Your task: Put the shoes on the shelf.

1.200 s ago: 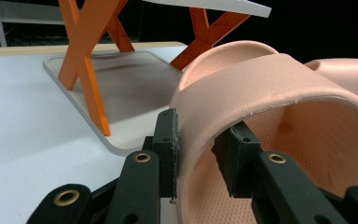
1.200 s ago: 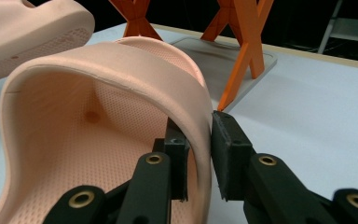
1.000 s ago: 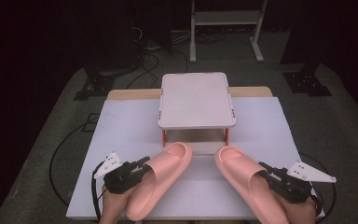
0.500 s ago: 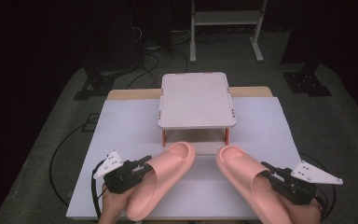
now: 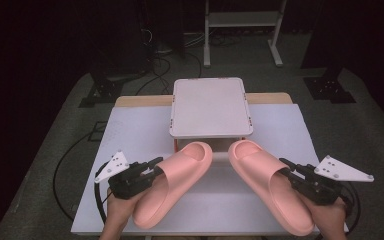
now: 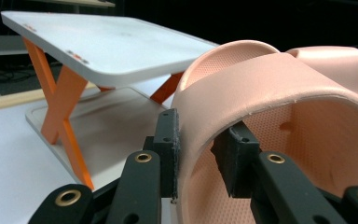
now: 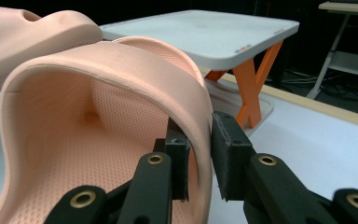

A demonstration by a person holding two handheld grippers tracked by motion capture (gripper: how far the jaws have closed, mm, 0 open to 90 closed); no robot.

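Left gripper view puts my left gripper (image 6: 198, 156) clamped on the band of the left slipper (image 6: 279, 93), one pad outside the strap edge, the other inside the foot opening. On the right gripper view my right gripper (image 7: 200, 156) pinches the strap wall of the right slipper (image 7: 98, 116) the same way, one pad tucked inside and one outside. From the high view I see the left gripper (image 5: 147, 172) at the outer flank of the left slipper (image 5: 177, 182), whose long axis slants with the toe up and toward the middle, heel toward my hand. The right slipper (image 5: 270, 187) mirrors it, toe leaning inward toward the other toe, heel near the right gripper (image 5: 292, 172). Both are plain salmon-pink foam slides with a wide closed band and a dimpled footbed. Their toes sit just in front of the white stand (image 5: 210, 107) with orange crossed legs, on the white table (image 5: 130, 135).
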